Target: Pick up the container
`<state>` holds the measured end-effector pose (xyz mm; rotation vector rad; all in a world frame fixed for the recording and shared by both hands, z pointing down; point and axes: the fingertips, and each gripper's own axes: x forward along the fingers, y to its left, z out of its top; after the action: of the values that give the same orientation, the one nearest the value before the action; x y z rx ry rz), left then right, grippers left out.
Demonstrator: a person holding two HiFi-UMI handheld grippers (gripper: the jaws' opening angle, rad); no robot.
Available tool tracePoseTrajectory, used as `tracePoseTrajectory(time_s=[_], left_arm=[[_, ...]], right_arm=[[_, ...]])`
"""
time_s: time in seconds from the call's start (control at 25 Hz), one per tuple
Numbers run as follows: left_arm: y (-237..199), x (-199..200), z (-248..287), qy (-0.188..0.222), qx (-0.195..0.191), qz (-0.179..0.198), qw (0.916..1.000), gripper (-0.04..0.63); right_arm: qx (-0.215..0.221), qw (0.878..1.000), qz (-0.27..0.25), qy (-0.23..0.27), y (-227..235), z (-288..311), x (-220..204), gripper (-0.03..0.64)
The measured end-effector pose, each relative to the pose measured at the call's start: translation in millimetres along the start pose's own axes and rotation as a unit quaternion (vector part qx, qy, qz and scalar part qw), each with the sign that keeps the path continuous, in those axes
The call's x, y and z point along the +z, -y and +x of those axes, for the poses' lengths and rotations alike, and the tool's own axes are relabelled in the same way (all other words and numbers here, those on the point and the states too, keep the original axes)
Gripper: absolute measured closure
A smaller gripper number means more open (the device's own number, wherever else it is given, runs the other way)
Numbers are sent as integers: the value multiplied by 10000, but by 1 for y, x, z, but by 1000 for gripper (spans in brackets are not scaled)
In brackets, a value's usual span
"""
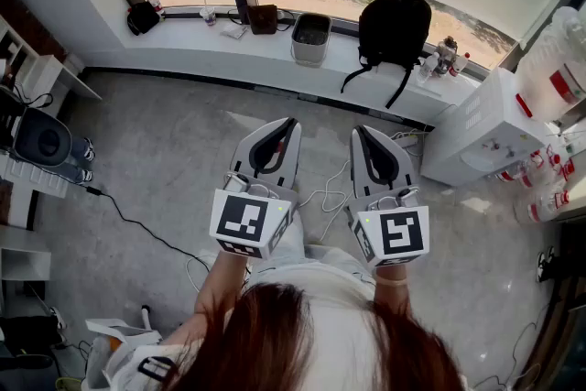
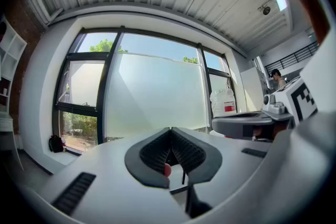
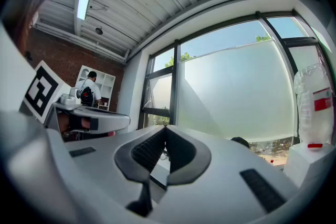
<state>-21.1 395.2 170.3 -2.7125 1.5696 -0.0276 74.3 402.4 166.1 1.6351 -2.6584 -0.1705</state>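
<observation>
A grey open-topped container point(image 1: 311, 38) stands on the white window sill point(image 1: 238, 59), far ahead of both grippers. My left gripper point(image 1: 290, 122) and right gripper point(image 1: 358, 131) are held side by side at waist height above the floor, both pointing at the window. The jaws of each are shut with nothing between them. In the left gripper view the left gripper point(image 2: 170, 130) faces the frosted window, with the right gripper's body point(image 2: 247, 124) beside it. In the right gripper view the right gripper point(image 3: 166, 128) also faces the window. Neither gripper view shows the container.
A black backpack point(image 1: 394, 23) leans on the sill right of the container, and a brown cup point(image 1: 263, 18) stands to its left. A white water dispenser point(image 1: 476, 128) with large bottles point(image 1: 563, 59) is at the right. Cables point(image 1: 137, 224) cross the grey floor. Shelves and a round black device point(image 1: 41, 139) stand at the left.
</observation>
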Motion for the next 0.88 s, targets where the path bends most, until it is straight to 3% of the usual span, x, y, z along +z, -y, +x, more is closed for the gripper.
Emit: tracePoseTrajectory(time_s=[0.4,0.88], left_arm=[[-7,-5,4,-53,-29,-116,9999,574],[-45,-14,37,-208,-29,-256,9995,574]], right_arm=[[11,9992,360,145,0,8,-1,592],[-147,9977,662,-63,13,55,-15,592]])
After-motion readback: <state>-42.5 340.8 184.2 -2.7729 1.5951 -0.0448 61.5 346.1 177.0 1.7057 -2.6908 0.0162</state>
